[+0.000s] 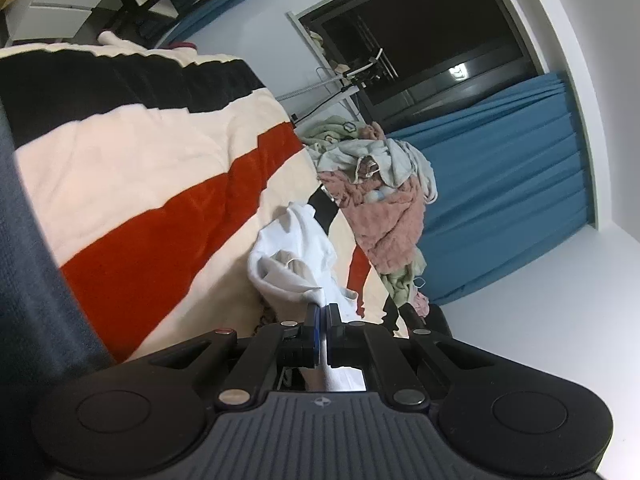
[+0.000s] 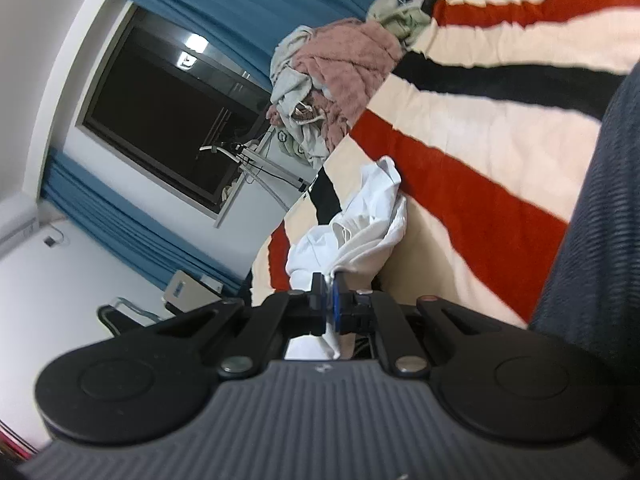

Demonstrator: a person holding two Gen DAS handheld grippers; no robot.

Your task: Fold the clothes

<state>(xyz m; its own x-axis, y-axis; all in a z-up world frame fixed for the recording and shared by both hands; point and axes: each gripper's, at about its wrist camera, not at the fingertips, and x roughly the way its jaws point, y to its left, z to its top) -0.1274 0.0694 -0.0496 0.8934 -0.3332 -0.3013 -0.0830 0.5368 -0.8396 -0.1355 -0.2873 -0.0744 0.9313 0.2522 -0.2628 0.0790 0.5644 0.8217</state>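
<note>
We find the work at the pick-up step: one white garment (image 1: pixel 296 256) is taken from the bed and held between both tools, not yet spread for folding.

Left side first. The left gripper (image 1: pixel 323 316) has its jaws pressed together on a bunched edge of the white garment; cloth passes between the pads and trails below them. The rest of the garment hangs crumpled just ahead, over the striped blanket (image 1: pixel 152 184). Beyond it lies the pile of unfolded clothes (image 1: pixel 384 200), near the blanket's far edge and close to the blue curtain (image 1: pixel 500 184).

Right side. The right gripper (image 2: pixel 329 300) is likewise clamped on a fold of the white garment (image 2: pixel 360 224), with cloth showing below the jaws. A dark sleeve (image 2: pixel 600 240) stands at the frame's right edge.

We judge that the next move calls for drawing the two grips apart to pull the garment flat, then laying it on the blanket's open striped area. Whether each grip holds a true corner, we cannot tell.

Room: the near blanket surface is free; the pile crowds the far side, so spreading should stay on the near side.
</note>
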